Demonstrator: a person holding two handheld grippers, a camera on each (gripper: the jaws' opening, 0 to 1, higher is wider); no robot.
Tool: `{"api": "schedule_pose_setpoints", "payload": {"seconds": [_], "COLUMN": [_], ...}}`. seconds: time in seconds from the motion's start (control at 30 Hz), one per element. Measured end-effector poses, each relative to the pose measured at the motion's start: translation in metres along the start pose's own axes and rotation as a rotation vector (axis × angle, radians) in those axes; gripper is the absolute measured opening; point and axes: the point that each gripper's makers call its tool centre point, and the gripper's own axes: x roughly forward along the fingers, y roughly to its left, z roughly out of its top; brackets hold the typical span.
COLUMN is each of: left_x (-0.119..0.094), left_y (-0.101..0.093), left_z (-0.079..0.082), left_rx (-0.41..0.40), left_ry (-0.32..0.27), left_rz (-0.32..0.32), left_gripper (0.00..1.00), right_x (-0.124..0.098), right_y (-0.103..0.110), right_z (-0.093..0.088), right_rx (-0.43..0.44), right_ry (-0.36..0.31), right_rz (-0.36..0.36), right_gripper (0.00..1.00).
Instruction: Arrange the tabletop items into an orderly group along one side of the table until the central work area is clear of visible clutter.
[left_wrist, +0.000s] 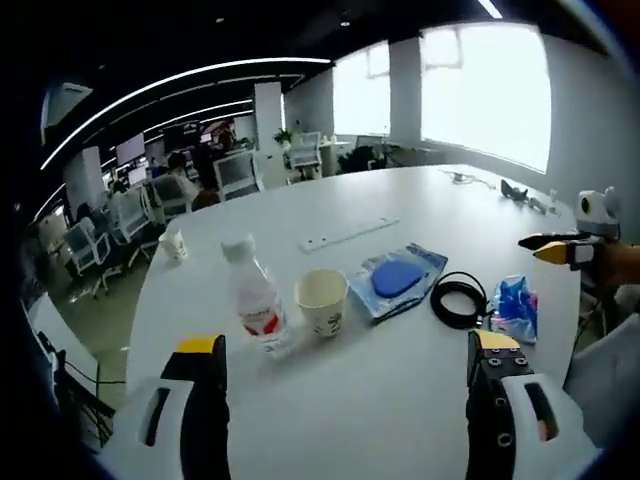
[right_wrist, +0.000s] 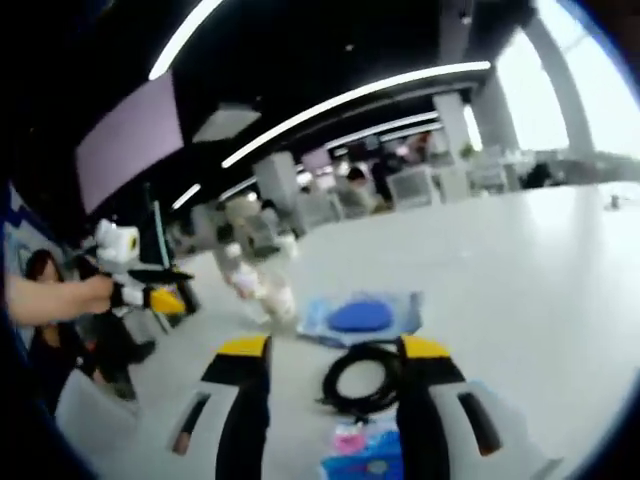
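On the white table (left_wrist: 400, 395), from the left, stand a clear water bottle (left_wrist: 256, 300) with a red label and a paper cup (left_wrist: 322, 300). Beside them lie a blue pouch in a clear bag (left_wrist: 398, 279), a coiled black cable (left_wrist: 458, 299) and a blue tissue pack (left_wrist: 516, 309). My left gripper (left_wrist: 347, 343) is open and empty, short of this row. My right gripper (right_wrist: 333, 347) is open, with the cable coil (right_wrist: 365, 380) lying low between its jaws and the tissue pack (right_wrist: 365, 452) closer in. The blue pouch (right_wrist: 360, 315) lies just beyond. The picture is blurred.
A white power strip (left_wrist: 348, 234) lies behind the row and a second paper cup (left_wrist: 174, 244) stands near the far left edge. Small items (left_wrist: 520, 190) sit at the far right. My right gripper (left_wrist: 560, 248) comes in from the right. Office chairs and people are beyond the table.
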Motion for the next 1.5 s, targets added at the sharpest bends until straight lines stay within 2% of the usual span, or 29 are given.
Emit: {"api": "schedule_pose_setpoints", "payload": {"seconds": [0.13, 0.23, 0.4, 0.47, 0.5, 0.57, 0.6, 0.7, 0.73, 0.9, 1.03, 1.23, 1.37, 1.5], "left_x": [-0.009, -0.012, -0.01, -0.009, -0.011, -0.015, -0.017, -0.018, -0.019, -0.024, -0.02, -0.019, -0.018, -0.014], "left_y": [0.001, -0.002, -0.016, -0.017, -0.017, -0.017, -0.018, -0.023, -0.026, -0.046, -0.064, -0.073, -0.079, -0.094], "left_z": [-0.001, -0.001, -0.01, -0.02, -0.023, -0.019, -0.018, -0.028, -0.032, -0.037, -0.041, -0.038, -0.041, -0.047], "left_rx": [-0.049, -0.068, -0.091, -0.124, -0.138, -0.175, -0.187, -0.179, -0.177, -0.188, -0.189, -0.208, -0.212, -0.226], "left_ry": [-0.015, -0.018, -0.011, 0.026, 0.037, 0.001, -0.01, 0.031, 0.049, 0.046, 0.059, 0.047, 0.055, 0.054], "left_rz": [0.015, 0.026, 0.057, 0.092, 0.117, 0.158, 0.166, 0.181, 0.185, 0.184, 0.177, 0.178, 0.175, 0.16], "left_gripper": [1.0, 1.0, 1.0, 1.0, 1.0, 1.0, 1.0, 1.0, 1.0, 1.0, 1.0, 1.0, 1.0, 1.0], "right_x": [-0.01, -0.015, -0.022, -0.023, -0.022, -0.022, -0.023, -0.025, -0.025, -0.027, -0.031, -0.036, -0.038, -0.041], "right_y": [-0.001, -0.011, -0.038, -0.044, -0.049, -0.054, -0.056, -0.064, -0.066, -0.077, -0.089, -0.096, -0.101, -0.104], "right_z": [0.005, -0.001, -0.009, -0.012, -0.015, -0.017, -0.015, -0.008, -0.009, -0.014, -0.016, -0.017, -0.024, -0.027], "right_rx": [-0.012, -0.031, -0.001, 0.012, 0.006, -0.026, -0.028, -0.011, -0.01, -0.001, 0.017, 0.027, 0.042, 0.05], "right_ry": [0.001, 0.023, 0.042, 0.053, 0.076, 0.107, 0.102, 0.084, 0.083, 0.093, 0.087, 0.087, 0.101, 0.113], "right_rz": [-0.005, -0.001, -0.02, -0.007, 0.021, 0.052, 0.055, 0.07, 0.07, 0.075, 0.064, 0.058, 0.049, 0.042], "right_gripper": [0.47, 0.47, 0.47, 0.47, 0.47, 0.47, 0.47, 0.47, 0.47, 0.49, 0.49, 0.49, 0.49, 0.49]}}
